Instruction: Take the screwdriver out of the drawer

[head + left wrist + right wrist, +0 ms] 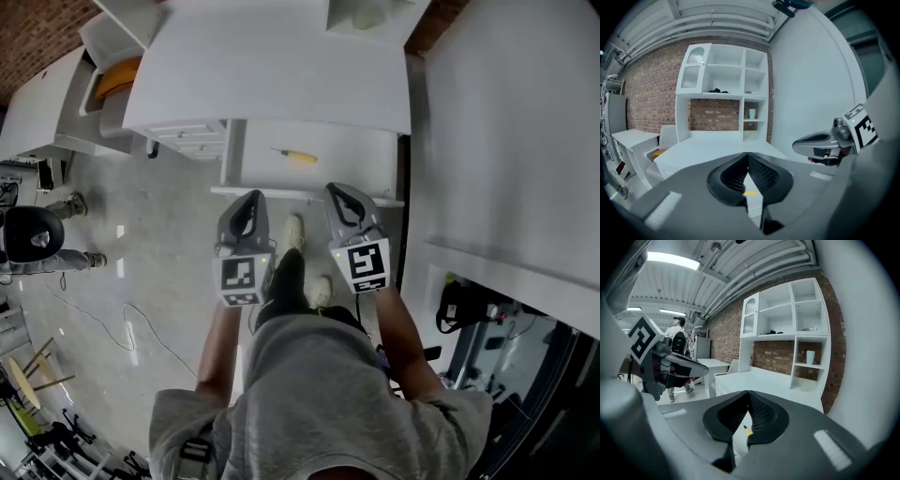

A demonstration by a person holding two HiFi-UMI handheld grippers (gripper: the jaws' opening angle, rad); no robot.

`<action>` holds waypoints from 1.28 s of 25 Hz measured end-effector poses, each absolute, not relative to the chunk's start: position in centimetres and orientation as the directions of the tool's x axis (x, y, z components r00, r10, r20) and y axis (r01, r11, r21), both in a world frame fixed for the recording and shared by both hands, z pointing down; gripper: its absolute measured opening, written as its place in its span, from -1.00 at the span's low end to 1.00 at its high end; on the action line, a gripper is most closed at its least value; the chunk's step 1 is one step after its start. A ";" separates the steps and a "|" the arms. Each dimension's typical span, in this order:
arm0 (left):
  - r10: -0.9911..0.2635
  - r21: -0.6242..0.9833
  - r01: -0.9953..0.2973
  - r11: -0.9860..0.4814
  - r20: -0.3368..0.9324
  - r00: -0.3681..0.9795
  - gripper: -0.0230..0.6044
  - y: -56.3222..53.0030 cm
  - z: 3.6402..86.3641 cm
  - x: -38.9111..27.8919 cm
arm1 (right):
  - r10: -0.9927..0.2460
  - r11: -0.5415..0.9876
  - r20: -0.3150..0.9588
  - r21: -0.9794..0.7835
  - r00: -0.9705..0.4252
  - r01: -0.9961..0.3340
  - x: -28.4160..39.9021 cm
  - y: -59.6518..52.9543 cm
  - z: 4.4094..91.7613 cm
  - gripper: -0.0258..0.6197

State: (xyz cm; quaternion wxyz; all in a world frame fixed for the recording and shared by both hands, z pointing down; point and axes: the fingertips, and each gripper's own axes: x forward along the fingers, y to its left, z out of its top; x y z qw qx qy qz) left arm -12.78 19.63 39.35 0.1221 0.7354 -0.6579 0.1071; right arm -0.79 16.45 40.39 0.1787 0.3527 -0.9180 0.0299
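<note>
**Closed jaws at the drawer (pixel 309 193)**

Left gripper (pixel 251 199) and right gripper (pixel 339 192) hang just short of the drawer front, jaws pressed together on nothing. Inside the drawer lies the yellow screwdriver (pixel 298 157). Going in closed would likely shove it aside. Only the head view shows it whole; gripper views catch a sliver.

The head view looks steeply down on the white desk (pixel 281 75); both gripper views face it along their jaws
</note>
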 end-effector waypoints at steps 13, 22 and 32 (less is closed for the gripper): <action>-0.863 0.092 -0.990 -0.103 0.487 0.135 -0.89 11.3 50.9 -18.0 | -0.533 0.780 0.523 0.000 -0.665 -0.626 -7.1 6.8 52.7 -0.91; -0.822 0.124 -0.986 -0.115 0.545 0.164 -0.89 7.1 57.7 -19.7 | -0.480 0.792 0.593 -0.024 -0.646 -0.610 -9.2 3.2 59.5 -0.91; -0.781 0.159 -0.982 -0.099 0.599 0.176 -0.89 6.1 61.6 -21.0 | -0.356 0.871 0.714 0.020 -0.602 -0.492 -10.4 1.9 66.0 -0.77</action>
